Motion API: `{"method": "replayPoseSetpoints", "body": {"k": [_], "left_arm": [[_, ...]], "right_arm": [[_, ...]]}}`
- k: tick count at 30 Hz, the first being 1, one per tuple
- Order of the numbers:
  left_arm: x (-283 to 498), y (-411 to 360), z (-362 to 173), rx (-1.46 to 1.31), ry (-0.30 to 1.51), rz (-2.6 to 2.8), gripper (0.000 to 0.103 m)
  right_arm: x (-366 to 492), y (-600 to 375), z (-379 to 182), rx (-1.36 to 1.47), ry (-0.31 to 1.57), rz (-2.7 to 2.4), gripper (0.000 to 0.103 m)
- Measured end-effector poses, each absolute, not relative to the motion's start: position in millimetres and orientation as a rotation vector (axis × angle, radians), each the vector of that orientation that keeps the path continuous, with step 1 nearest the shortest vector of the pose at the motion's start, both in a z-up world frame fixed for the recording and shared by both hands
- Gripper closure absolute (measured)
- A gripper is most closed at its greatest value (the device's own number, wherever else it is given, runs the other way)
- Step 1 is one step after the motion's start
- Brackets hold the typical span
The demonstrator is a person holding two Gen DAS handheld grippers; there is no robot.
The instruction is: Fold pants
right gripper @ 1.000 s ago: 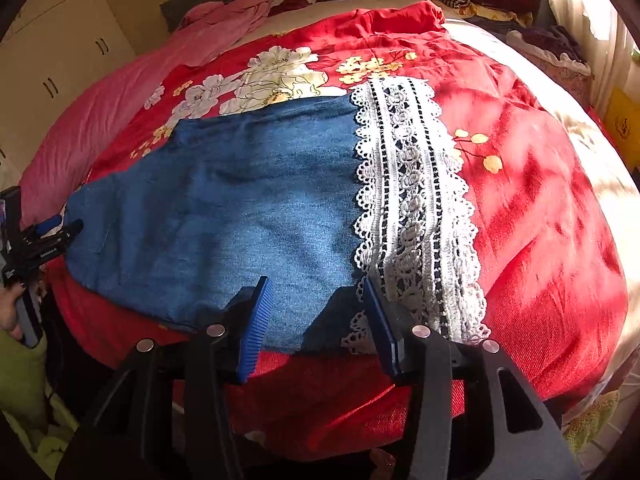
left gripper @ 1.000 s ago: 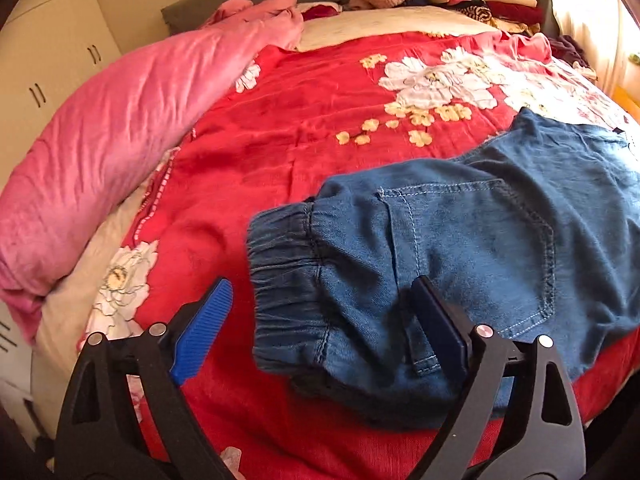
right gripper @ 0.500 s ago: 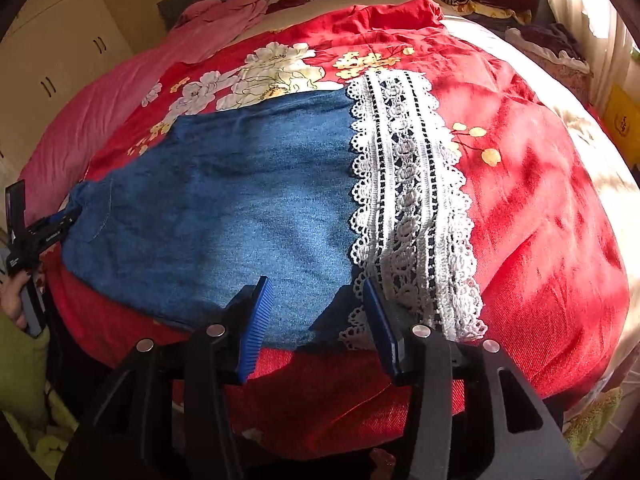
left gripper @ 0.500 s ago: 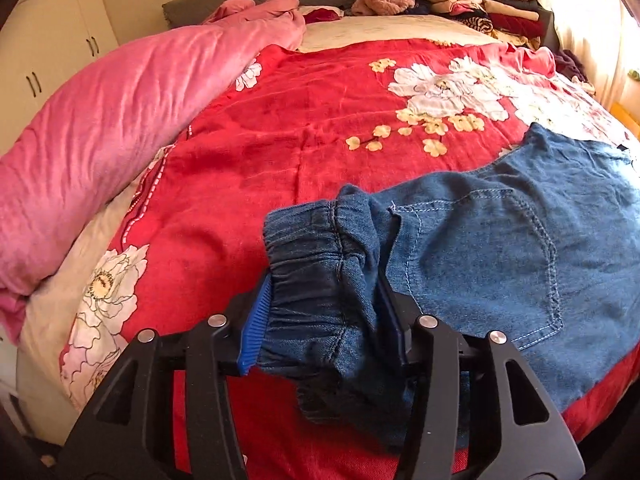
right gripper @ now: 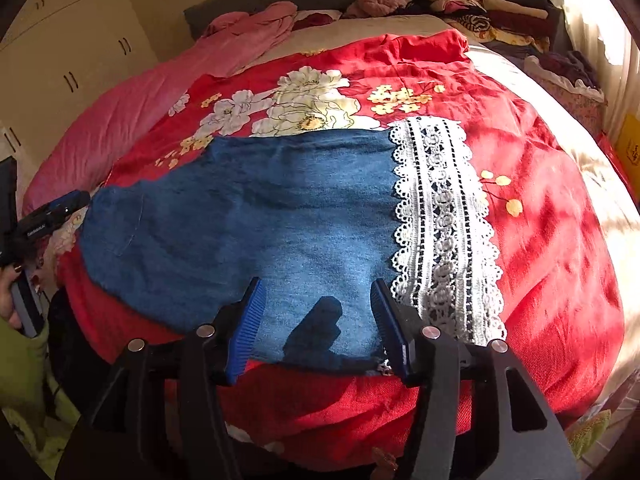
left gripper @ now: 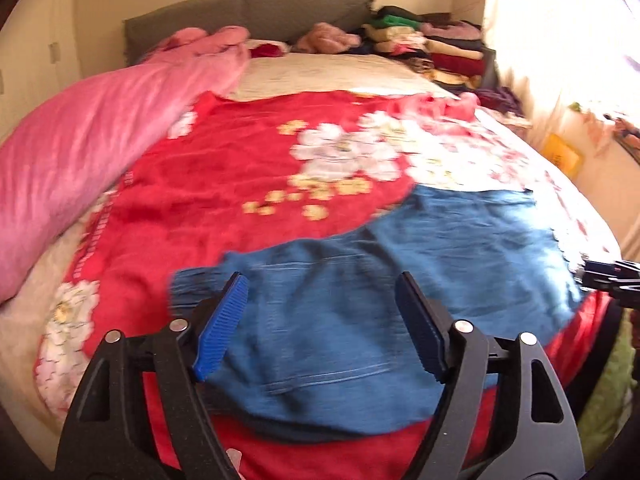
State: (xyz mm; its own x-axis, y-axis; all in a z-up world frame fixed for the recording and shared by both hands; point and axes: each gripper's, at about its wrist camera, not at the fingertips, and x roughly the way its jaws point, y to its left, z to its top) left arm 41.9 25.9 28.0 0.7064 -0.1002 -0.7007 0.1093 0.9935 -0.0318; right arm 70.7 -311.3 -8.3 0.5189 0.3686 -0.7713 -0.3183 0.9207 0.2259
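Blue denim pants (right gripper: pixel 256 220) lie flat across the red floral blanket (right gripper: pixel 540 184). Their white lace cuff (right gripper: pixel 444 232) is at the right end and the elastic waistband (left gripper: pixel 192 284) at the left. My left gripper (left gripper: pixel 320 320) hovers over the waist end with its jaws opening. Its blue pads (left gripper: pixel 222 324) stand wide apart and off the cloth. My right gripper (right gripper: pixel 318 324) is at the near edge beside the lace, also opening, with denim lying between the jaws unpinched. The right wrist view shows the left gripper (right gripper: pixel 48 216), and the left wrist view shows the right gripper (left gripper: pixel 608 280).
A pink quilt (left gripper: pixel 80 152) is bunched along the left side of the bed. Stacked folded clothes (right gripper: pixel 492 4) sit by the grey headboard (left gripper: pixel 256 12). White cupboards (right gripper: pixel 68 56) stand to the left, and a hand (right gripper: pixel 8 300) holds the left tool.
Half a second ago the left gripper was shut on the bunched waistband. It has since let go, opened wide and risen, and the waistband lies flat. The right gripper's jaws have widened a little.
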Motion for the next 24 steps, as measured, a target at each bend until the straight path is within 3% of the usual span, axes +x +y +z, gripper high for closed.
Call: {"method": "replayPoseSetpoints", "body": {"k": [6, 12, 24], "left_arm": [[55, -27, 0, 0.067, 0.86, -0.254, 0.03], [68, -40, -59, 0.097, 1.011, -0.243, 0.029], [81, -40, -4, 0.109, 0.877, -0.24, 0.028]], "right_arm": [[77, -318, -38, 0.078, 1.045, 0.385, 0.048], [74, -319, -33, 0.09, 1.021, 0.399, 0.048], [124, -363, 27, 0.134, 0.838, 0.315, 0.048]]}}
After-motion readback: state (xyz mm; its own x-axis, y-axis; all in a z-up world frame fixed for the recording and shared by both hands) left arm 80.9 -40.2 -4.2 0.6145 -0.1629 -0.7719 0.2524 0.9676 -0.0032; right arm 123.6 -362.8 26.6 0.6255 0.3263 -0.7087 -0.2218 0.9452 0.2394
